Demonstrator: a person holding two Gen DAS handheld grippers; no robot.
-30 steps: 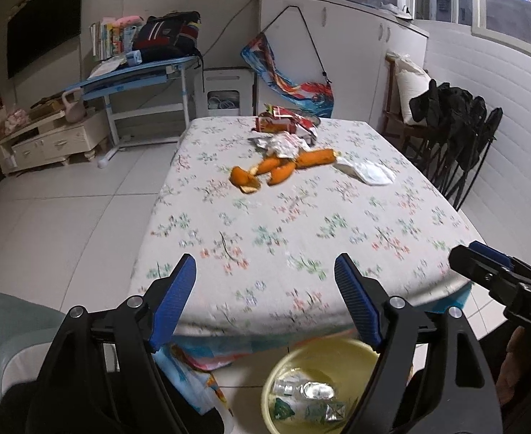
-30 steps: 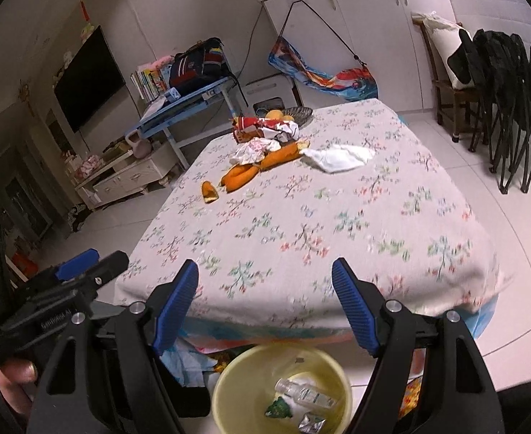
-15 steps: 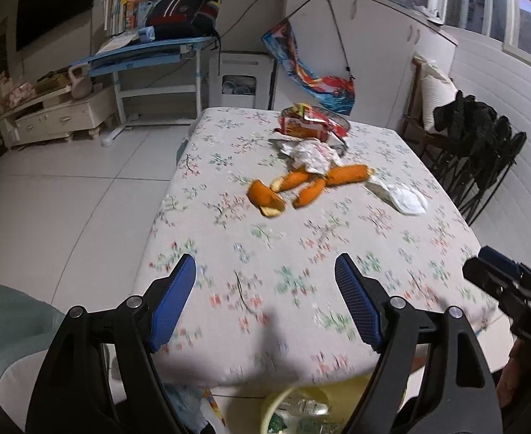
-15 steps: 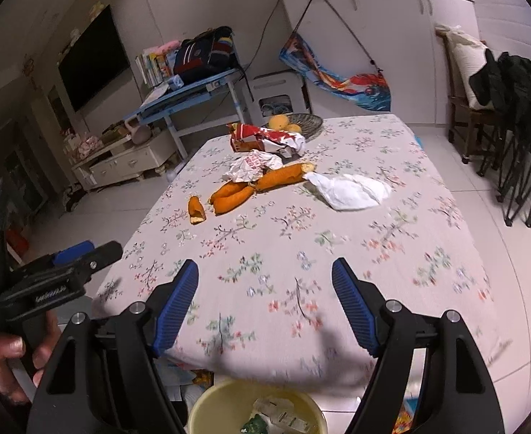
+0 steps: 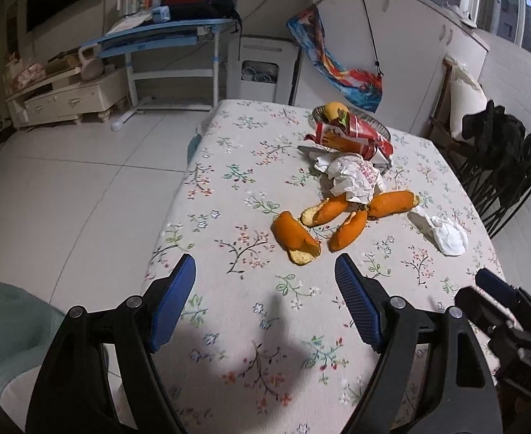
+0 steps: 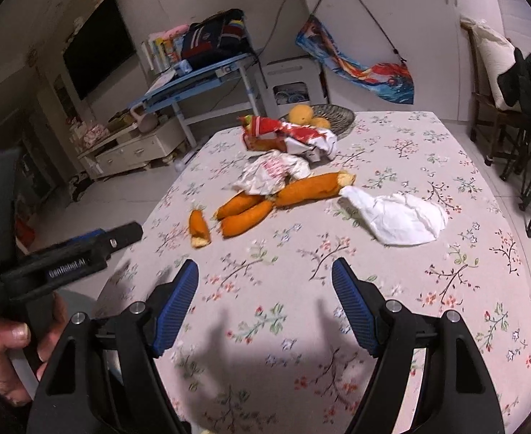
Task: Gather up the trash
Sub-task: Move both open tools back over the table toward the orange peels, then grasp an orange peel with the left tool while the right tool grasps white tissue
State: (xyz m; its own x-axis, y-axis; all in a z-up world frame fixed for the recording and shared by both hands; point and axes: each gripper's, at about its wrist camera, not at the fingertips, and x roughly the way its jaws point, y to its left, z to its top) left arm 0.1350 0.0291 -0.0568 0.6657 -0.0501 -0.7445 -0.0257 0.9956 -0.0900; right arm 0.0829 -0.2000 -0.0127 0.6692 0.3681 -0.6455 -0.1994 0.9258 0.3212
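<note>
Both my hand-held grippers, left [image 5: 265, 296] and right [image 6: 264, 296], gape wide, empty, over bench's [image 5: 229, 188] near edge; peels [image 5: 296, 238], tissue [image 6: 399, 217] mid-bench; white tile floor [image 5: 66, 188].

Both grippers are now over the near end of the flowered table [image 5: 207, 188], where before they hung short of its edge. The left gripper [image 5: 265, 303] and right gripper [image 6: 265, 302] each cast a shadow on the cloth. The yellow bin, seen below the table edge 1 second ago, is gone from the left view; a pale sliver at the bottom edge of the right view may be its rim. The orange peels [image 5: 296, 238] and white tissue [image 6: 399, 217] loom larger and closer.
</note>
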